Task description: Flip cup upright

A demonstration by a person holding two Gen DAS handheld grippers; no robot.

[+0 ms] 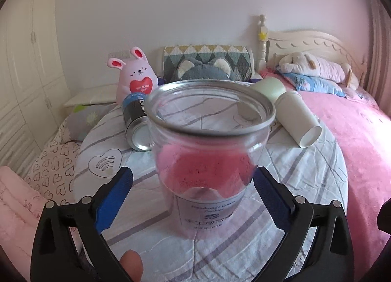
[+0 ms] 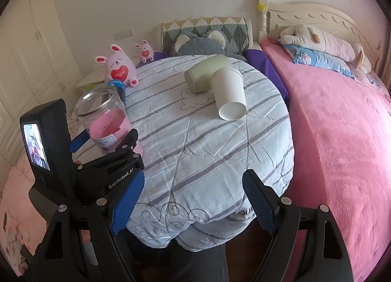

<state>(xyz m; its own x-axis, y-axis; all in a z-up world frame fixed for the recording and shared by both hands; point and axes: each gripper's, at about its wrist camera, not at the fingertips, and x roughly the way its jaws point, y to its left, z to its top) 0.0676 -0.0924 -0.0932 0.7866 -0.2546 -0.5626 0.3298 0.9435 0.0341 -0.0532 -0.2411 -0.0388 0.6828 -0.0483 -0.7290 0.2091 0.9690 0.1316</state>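
Note:
A clear glass jar with a white label stands upright, mouth up, on the striped quilt-covered round table. My left gripper is open with its blue pads on either side of the jar's lower body; a gap shows at the left pad. A white paper cup and a pale green cup lie on their sides, touching, at the table's far side. My right gripper hangs open over the table's near edge with nothing between its fingers.
A dark drinks can lies on its side just behind the jar. A pink bunny plush sits at the far left edge. A pink-covered bed flanks the table's right side. A thumb shows at the bottom.

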